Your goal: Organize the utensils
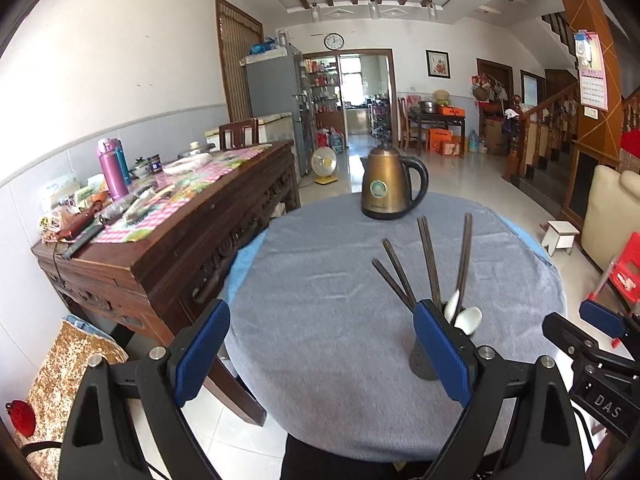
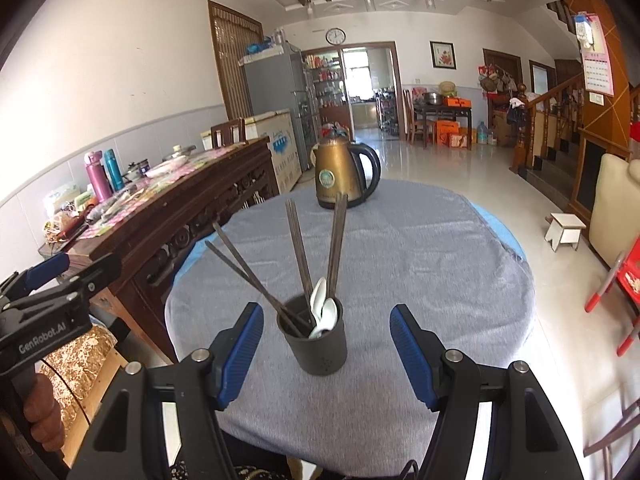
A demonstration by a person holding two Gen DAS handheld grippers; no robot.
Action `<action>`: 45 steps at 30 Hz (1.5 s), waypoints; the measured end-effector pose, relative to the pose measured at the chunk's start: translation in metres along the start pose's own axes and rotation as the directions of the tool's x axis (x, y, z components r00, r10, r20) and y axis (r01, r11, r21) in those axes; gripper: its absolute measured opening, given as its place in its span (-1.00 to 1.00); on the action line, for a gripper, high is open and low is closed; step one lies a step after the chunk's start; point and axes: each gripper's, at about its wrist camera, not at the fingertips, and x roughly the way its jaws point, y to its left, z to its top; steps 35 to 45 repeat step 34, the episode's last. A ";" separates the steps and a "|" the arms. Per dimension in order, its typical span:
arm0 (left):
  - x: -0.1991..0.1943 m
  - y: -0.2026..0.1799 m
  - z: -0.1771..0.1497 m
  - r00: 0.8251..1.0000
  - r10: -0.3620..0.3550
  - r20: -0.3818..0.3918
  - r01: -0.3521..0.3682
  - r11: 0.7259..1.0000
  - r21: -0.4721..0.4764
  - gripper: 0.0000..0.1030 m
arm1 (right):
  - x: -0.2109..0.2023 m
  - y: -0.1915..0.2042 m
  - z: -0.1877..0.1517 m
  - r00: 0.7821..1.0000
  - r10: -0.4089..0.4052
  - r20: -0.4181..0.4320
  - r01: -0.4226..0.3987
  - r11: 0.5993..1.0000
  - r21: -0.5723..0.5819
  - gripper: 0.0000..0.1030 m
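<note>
A dark grey utensil cup (image 2: pixel 316 346) stands on the round table's grey cloth (image 2: pixel 400 264). It holds several dark chopsticks (image 2: pixel 298 246) fanned upward and white ceramic spoons (image 2: pixel 322 312). My right gripper (image 2: pixel 326 344) is open, its blue pads either side of the cup without touching it. My left gripper (image 1: pixel 320 352) is open and empty over the cloth; its right pad hides part of the cup (image 1: pixel 424 360), and the chopsticks (image 1: pixel 428 260) and spoons (image 1: pixel 464 314) rise behind that pad.
A bronze electric kettle (image 1: pixel 390 184) stands at the table's far side. A cluttered wooden sideboard (image 1: pixel 160 232) runs along the left wall. A red plastic chair (image 2: pixel 624 280) and a small white stool (image 2: pixel 564 230) stand on the floor at right.
</note>
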 end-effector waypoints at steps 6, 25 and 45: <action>-0.002 -0.007 -0.004 1.000 -0.011 0.000 0.011 1.000 0.020 0.81 | 0.002 0.001 -0.005 1.000 -0.006 -0.009 0.006 1.000 0.001 0.35; 0.004 -0.009 -0.006 0.999 -0.025 -0.026 0.026 1.000 0.017 0.81 | 0.008 0.000 -0.007 0.999 -0.035 -0.017 0.034 0.999 -0.005 0.35; 0.012 -0.007 -0.008 0.999 -0.039 0.002 0.039 0.999 0.018 0.81 | 0.011 -0.005 -0.007 0.999 -0.030 -0.019 0.030 1.000 0.001 0.35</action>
